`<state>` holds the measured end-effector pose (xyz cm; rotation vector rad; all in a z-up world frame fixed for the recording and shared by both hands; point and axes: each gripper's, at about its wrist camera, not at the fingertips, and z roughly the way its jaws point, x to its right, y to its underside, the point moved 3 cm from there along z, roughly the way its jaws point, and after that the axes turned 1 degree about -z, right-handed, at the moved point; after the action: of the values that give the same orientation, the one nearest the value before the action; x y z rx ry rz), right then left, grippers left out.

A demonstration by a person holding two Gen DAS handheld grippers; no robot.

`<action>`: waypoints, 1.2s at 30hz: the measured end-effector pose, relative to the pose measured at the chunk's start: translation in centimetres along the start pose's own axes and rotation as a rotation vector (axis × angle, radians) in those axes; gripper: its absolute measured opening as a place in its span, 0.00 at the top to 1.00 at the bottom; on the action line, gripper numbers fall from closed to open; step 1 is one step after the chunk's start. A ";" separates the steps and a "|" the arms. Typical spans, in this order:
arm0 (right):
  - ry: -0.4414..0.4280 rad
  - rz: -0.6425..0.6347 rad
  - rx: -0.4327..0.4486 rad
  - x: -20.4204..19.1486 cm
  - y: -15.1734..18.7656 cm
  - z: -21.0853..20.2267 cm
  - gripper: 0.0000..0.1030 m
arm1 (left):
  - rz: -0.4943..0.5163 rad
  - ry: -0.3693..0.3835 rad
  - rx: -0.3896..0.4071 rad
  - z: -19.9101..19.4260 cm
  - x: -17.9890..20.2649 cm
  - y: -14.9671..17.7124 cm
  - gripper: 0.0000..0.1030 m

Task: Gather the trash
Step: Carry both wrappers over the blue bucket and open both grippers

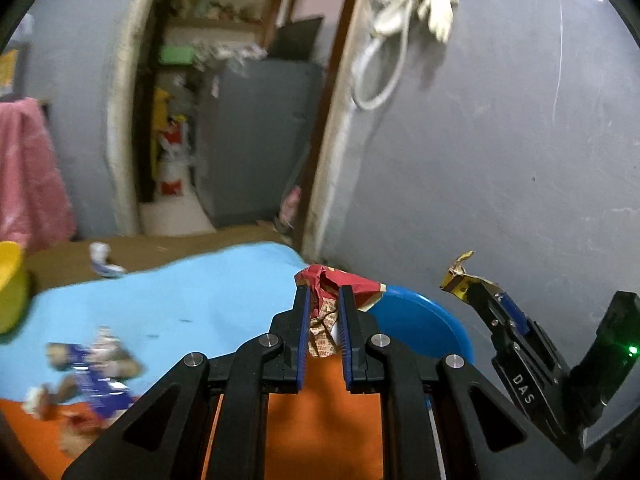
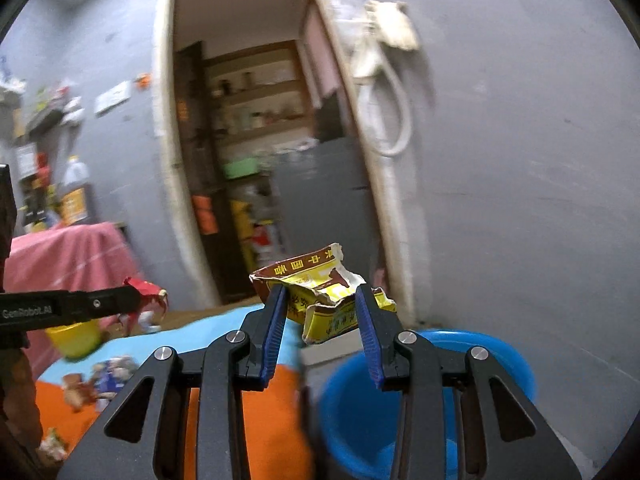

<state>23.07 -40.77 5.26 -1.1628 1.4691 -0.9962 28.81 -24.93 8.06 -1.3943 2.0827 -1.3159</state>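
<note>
My left gripper (image 1: 325,292) is shut on a crumpled red wrapper (image 1: 334,286) and holds it in the air over the near edge of a blue basin (image 1: 424,326). My right gripper (image 2: 322,294) is shut on a torn yellow and brown wrapper (image 2: 320,292) and holds it above the same blue basin (image 2: 500,360). The right gripper shows at the right of the left wrist view (image 1: 476,292), and the left gripper with its red wrapper shows at the left of the right wrist view (image 2: 140,298).
A blue and orange cloth (image 1: 180,300) covers the table. A purple wrapper (image 1: 94,376) and other scraps lie on it at the left. A white scrap (image 1: 102,258) lies farther back. A yellow bowl (image 1: 10,284) stands at the left edge. A grey wall and a doorway are behind.
</note>
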 end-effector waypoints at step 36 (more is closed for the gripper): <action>0.112 0.139 -0.030 6.4 0.0 -0.3 0.32 | -0.029 -0.094 0.034 2.5 -0.4 0.8 0.34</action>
<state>22.38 -46.99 4.08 -1.0240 1.6359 -0.9591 30.23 -25.79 6.01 -1.4487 1.9780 -1.2655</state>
